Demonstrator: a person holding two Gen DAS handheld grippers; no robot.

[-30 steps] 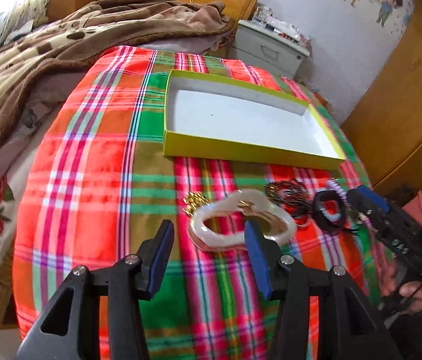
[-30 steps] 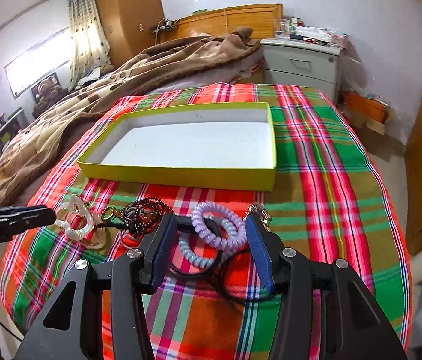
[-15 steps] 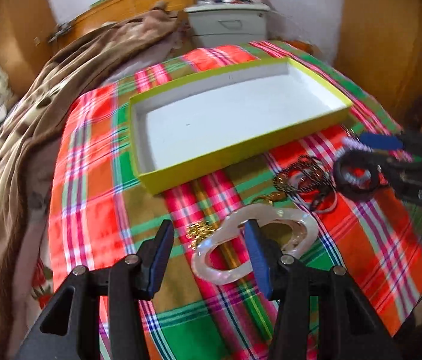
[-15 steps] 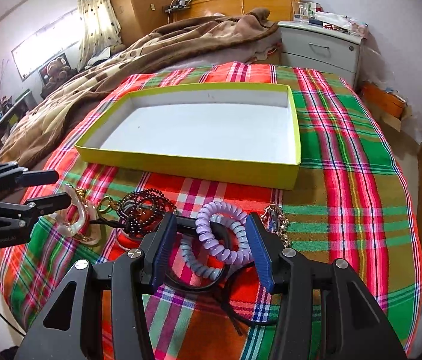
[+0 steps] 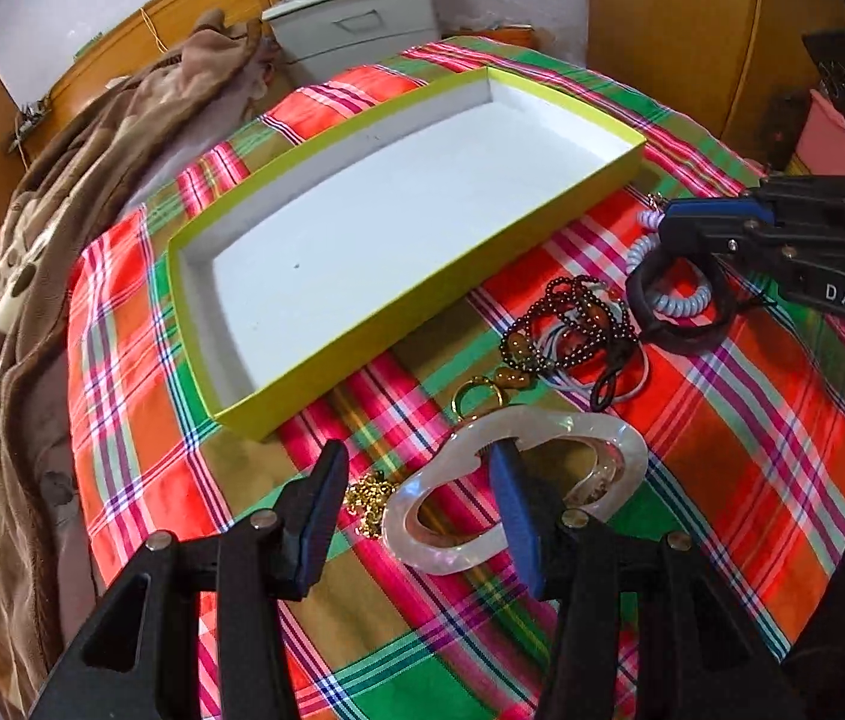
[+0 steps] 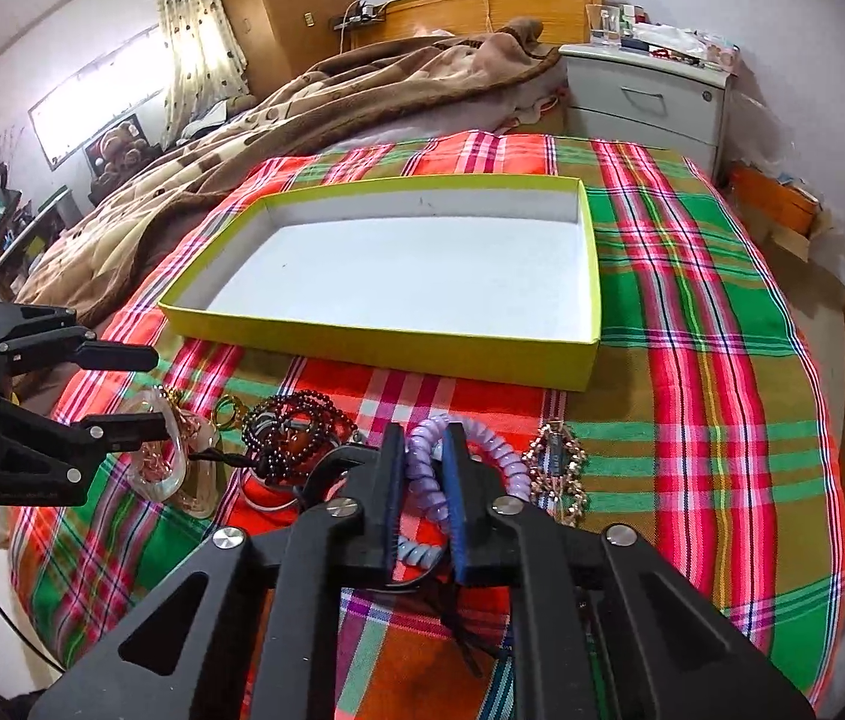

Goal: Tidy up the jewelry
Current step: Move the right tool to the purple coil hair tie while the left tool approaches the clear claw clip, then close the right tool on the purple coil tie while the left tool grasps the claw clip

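Observation:
An empty yellow-green box (image 5: 566, 228) (image 6: 362, 342) with a white floor lies on the plaid cloth. My left gripper (image 5: 416, 474) is open, its right finger inside the loop of a wavy pearly bangle (image 5: 614, 444), its left finger outside by a small gold chain (image 5: 371, 495). My right gripper (image 6: 424, 444) is shut on a lilac spiral hair tie (image 6: 422, 480), which shows pale in the left wrist view (image 5: 677, 300). A dark bead necklace (image 5: 566, 330) (image 6: 296, 426) and a black band (image 5: 680, 339) lie between the grippers. A gold chain bracelet (image 6: 560, 468) lies right of my right gripper.
The plaid cloth (image 6: 692, 360) covers a rounded surface that drops off at right. A brown blanket (image 6: 302, 114) lies on the bed behind. A grey nightstand (image 6: 644, 102) stands at the back right. Wooden wardrobes (image 5: 692, 30) line the wall.
My right gripper has closed on the lilac spiral hair tie. My left gripper has moved forward so one finger sits inside the pearly bangle.

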